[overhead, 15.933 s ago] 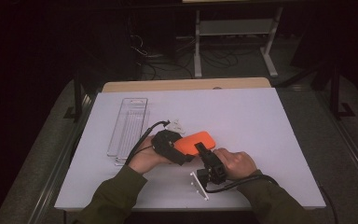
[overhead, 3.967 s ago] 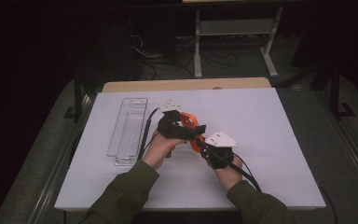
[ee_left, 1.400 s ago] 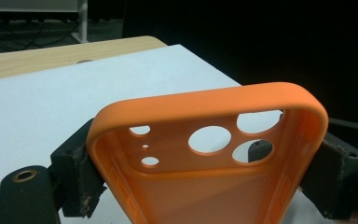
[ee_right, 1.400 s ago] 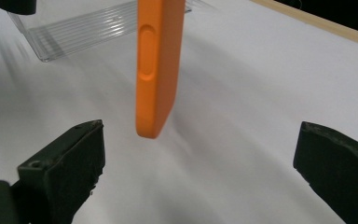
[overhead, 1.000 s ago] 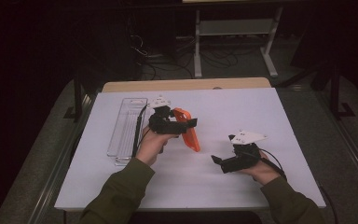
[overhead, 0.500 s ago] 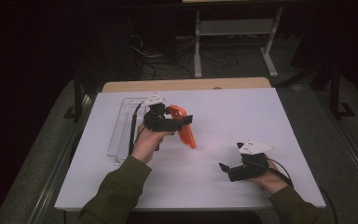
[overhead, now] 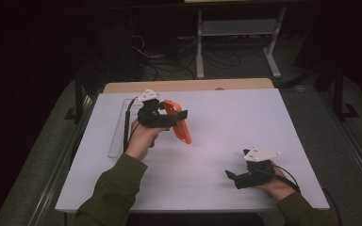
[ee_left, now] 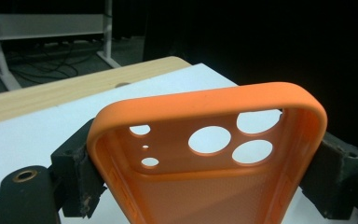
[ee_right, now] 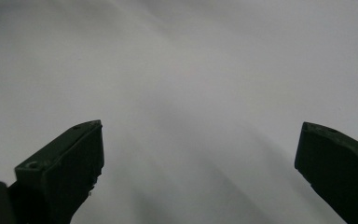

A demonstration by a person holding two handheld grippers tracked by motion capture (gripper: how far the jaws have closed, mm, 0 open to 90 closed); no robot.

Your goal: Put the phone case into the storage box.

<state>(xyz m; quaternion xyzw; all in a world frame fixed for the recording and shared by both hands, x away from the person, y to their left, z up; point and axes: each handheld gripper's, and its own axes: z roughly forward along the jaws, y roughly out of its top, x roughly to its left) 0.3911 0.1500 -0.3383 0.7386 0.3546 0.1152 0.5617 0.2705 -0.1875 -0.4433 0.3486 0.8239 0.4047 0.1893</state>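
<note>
Jaws of the left gripper (overhead: 181, 114) clamp an orange phone case (ee_left: 205, 158) by its two long sides, camera-hole end pointing away, holding it raised above the tabletop (overhead: 245, 117) toward the far left corner. Near the right front edge, the right gripper (overhead: 229, 174) hangs low, its jaws spread wide and empty.
</note>
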